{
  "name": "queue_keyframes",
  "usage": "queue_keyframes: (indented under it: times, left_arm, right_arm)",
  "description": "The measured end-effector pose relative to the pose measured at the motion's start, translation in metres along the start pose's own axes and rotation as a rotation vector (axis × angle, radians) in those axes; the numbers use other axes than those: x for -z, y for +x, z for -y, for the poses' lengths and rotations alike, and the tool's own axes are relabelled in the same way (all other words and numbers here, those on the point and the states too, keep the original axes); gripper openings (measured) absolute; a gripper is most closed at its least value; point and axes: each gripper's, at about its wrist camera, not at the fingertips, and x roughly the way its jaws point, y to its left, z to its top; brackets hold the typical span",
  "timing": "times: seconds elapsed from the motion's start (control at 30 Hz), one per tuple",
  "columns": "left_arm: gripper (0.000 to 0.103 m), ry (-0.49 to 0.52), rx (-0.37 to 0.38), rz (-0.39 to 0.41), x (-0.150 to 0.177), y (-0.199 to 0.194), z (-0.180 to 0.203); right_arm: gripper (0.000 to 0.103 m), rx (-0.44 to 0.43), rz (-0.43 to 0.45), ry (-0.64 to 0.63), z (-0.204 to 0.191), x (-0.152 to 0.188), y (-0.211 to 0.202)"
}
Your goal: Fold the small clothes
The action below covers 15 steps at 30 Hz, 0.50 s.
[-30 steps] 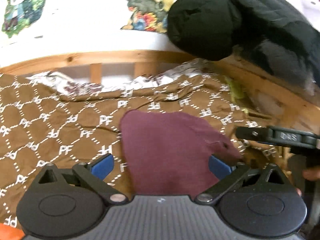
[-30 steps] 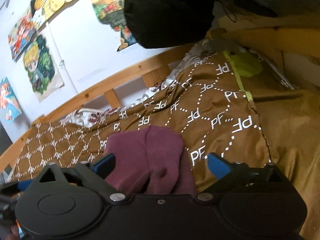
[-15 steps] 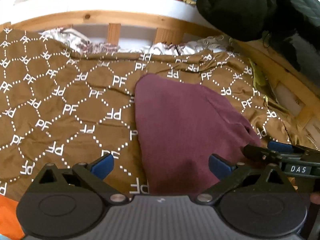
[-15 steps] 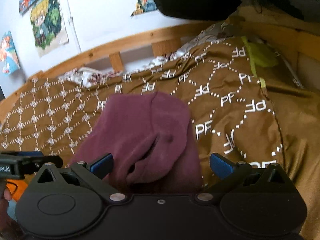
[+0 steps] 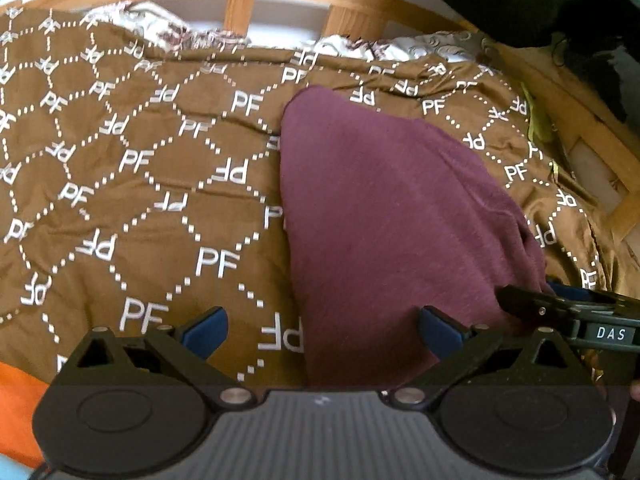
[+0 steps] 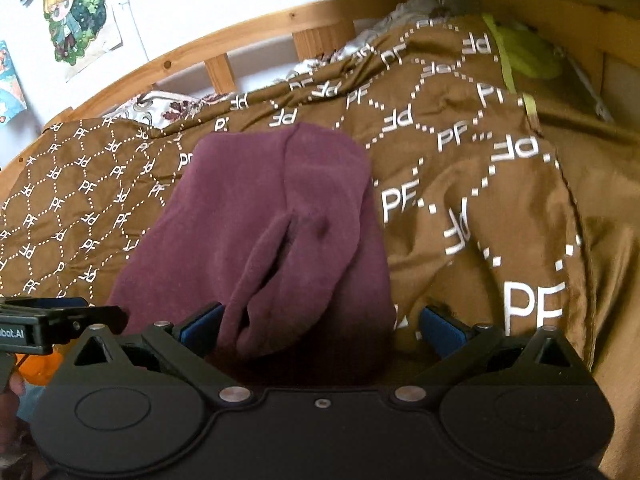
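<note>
Both grippers, left (image 5: 322, 330) and right (image 6: 320, 330), gape wide over the maroon fleece garment (image 5: 384, 216).
It lies between their blue-padded fingers (image 6: 440, 330) on the brown "PF"-printed quilt (image 5: 132, 184).

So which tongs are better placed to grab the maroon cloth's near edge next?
Right, probably. The right tongs stand open astride the bunched folds of the cloth; the left tongs mostly span blanket, cloth off-centre.

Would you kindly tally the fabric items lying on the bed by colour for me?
Maroon garment: 1
Brown patterned bedspread: 1
Orange cloth: 1
Yellow-green cloth: 1
Total: 4
</note>
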Motion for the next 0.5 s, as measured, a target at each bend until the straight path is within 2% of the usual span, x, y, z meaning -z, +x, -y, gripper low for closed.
queue_keyframes:
  times: [0.37, 0.5]
  left_arm:
    - [0.103, -0.025, 0.017, -0.048, 0.009, 0.015, -0.006]
    - [0.103, -0.036, 0.036, -0.063, 0.012, 0.021, -0.011]
  right_arm:
    - [0.102, -0.034, -0.096, -0.059, 0.004, -0.004, 0.0]
    - [0.102, -0.069, -0.047, -0.041, 0.01, -0.015, -0.017]
